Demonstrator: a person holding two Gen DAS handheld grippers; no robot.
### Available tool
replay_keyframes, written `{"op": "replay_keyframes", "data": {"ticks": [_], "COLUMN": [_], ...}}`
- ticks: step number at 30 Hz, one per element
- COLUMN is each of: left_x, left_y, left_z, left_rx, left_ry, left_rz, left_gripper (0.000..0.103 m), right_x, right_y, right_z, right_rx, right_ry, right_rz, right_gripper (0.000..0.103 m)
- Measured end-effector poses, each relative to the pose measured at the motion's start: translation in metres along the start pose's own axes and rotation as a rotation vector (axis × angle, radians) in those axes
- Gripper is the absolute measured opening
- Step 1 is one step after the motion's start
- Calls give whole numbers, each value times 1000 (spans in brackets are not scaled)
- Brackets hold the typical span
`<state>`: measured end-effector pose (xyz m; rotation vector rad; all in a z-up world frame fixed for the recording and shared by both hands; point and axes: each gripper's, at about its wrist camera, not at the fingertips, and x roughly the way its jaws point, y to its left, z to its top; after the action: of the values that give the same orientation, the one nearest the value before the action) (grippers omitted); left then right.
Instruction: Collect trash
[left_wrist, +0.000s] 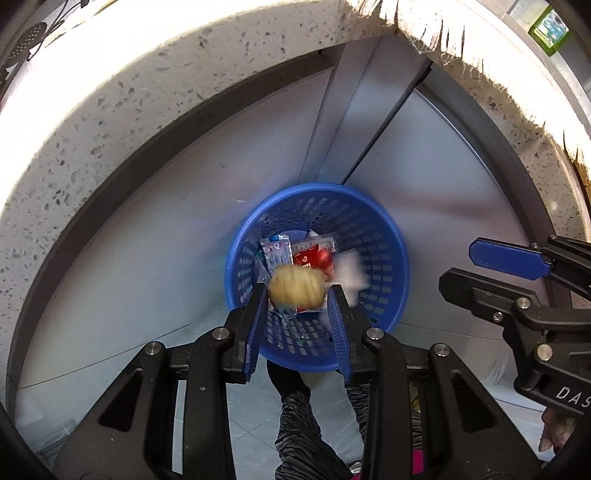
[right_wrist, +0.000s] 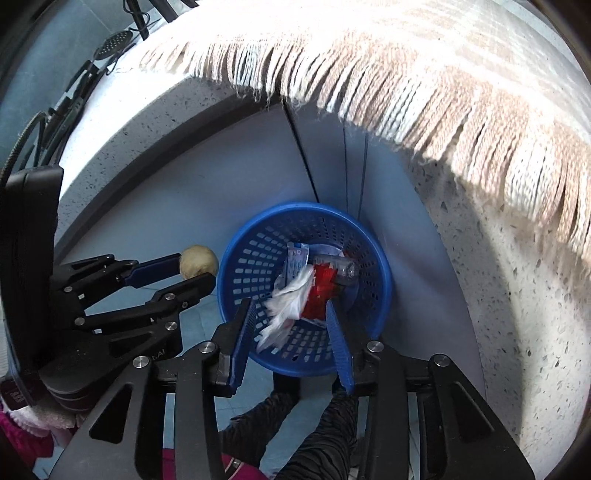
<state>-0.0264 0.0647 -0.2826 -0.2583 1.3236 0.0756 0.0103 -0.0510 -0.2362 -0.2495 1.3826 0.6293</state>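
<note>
My left gripper (left_wrist: 297, 295) has its jaws clamped on a pale yellow, ridged ball (left_wrist: 297, 290) above the blue perforated bin (left_wrist: 391, 258). My right gripper (right_wrist: 290, 315) has jaws parted; crumpled white plastic (right_wrist: 286, 302), blurred, probably dropping onto a red wrapper (right_wrist: 319, 295).

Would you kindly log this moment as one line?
left gripper: shut on yellow ball | right gripper: open, white wrapper falling | bin: holds wrappers, below both
</note>
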Motion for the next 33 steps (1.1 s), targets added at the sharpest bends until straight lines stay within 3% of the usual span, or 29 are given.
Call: {"op": "replay_keyframes", "data": {"ticks": [16,28,33], "left_x": [-49,-105,-133], "left_y": [1,-11,-24], "left_z": [2,9,17], "left_rx": [21,30,47], "left_ry": [-75,-180,-236], "left_rz": [21,17,14], "left_gripper": [33,33,33], "right_x": [-30,-82,-108], "right_y": [0,-4,-13], "right_z": [4,-2,-3], "right_rx": [-8,-17,4], "right_ry": [-38,-140,-197], "right_rz": [28,66,81], "right_gripper": [37,38,50]}}
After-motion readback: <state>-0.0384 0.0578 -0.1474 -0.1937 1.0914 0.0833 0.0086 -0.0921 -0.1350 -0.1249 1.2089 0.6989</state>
